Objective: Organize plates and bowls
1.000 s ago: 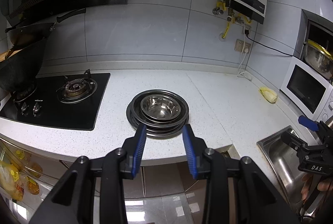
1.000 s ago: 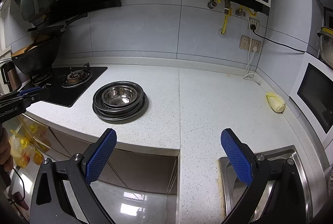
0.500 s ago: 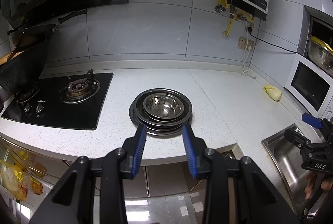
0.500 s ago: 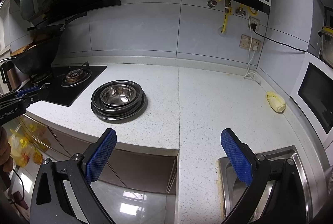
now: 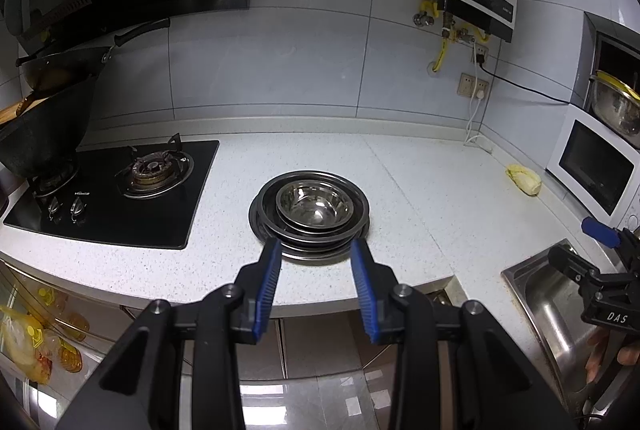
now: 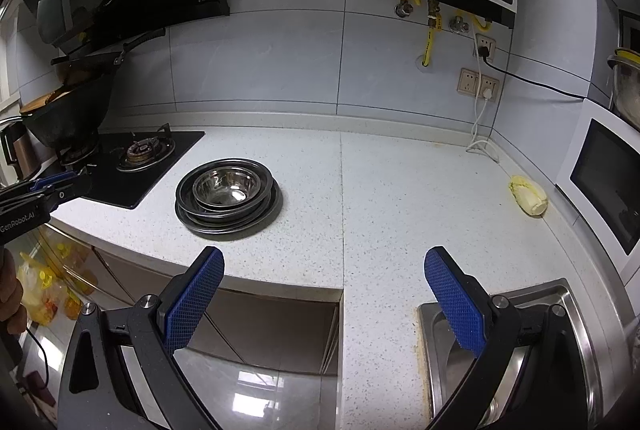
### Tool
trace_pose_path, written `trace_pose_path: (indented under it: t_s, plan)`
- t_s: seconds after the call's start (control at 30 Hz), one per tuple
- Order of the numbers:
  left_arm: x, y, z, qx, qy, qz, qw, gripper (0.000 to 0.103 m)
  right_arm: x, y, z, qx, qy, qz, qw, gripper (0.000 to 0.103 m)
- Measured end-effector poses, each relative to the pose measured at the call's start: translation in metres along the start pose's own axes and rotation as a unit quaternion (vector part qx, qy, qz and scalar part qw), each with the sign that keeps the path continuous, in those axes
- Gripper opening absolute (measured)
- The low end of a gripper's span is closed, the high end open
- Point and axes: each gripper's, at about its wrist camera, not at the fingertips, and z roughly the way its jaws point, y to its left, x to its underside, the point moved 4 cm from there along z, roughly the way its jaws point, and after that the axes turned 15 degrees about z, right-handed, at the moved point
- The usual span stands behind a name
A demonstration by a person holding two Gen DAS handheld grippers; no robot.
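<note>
1. Blue-padded and parted, our left gripper [image 5: 316, 254] holds nothing; it hangs off the near edge of the counter [image 5: 420, 190], its tips aimed at the near rim of the stack.
2. Our right gripper [image 6: 324, 272] is spread wide and also empty, held over the near counter edge with the steel sink [image 6: 560, 294] under its right finger.
3. Farther out sits what the task is about: dark plates [image 5: 310, 248] lie piled on the counter, and steel bowls [image 5: 314, 204] nest in the top plate. From the right wrist view the pile [image 6: 228, 220] looks slightly stepped, the lower plates jutting to the right.
4. To the left of the stack is the gas hob [image 5: 120, 190]; far to the right, near the microwave [image 5: 596, 166], lies a pale yellow lump [image 5: 524, 180] we cannot name.
5. We see no other plates or bowls loose on the counter. Our judgement: the dishes already sit gathered in one nested pile, as the task would want. That fits a finished job with both grippers clear of it, or a pile waiting to be carried elsewhere; the views do not settle which.
6. If the stack is to be handled, the left gripper lines up best, and its gap looks narrow enough only for a rim pinch, not for spanning the pile.
</note>
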Motion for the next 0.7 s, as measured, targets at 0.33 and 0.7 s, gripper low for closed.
trace_pose_path:
  t_s: [0.33, 0.7]
  plan:
    - [0.0024, 0.0002, 0.0003, 0.001, 0.005, -0.001, 1.0, 0.034, 0.0005, 0.0002, 0.0015, -0.001, 0.002, -0.003, 1.0, 0.099]
    - [0.0039, -0.0012, 0.0061, 0.008, 0.008, -0.002, 0.9999, 0.034, 0.0, -0.0009, 0.0035, 0.002, 0.002, -0.003, 1.0, 0.099]
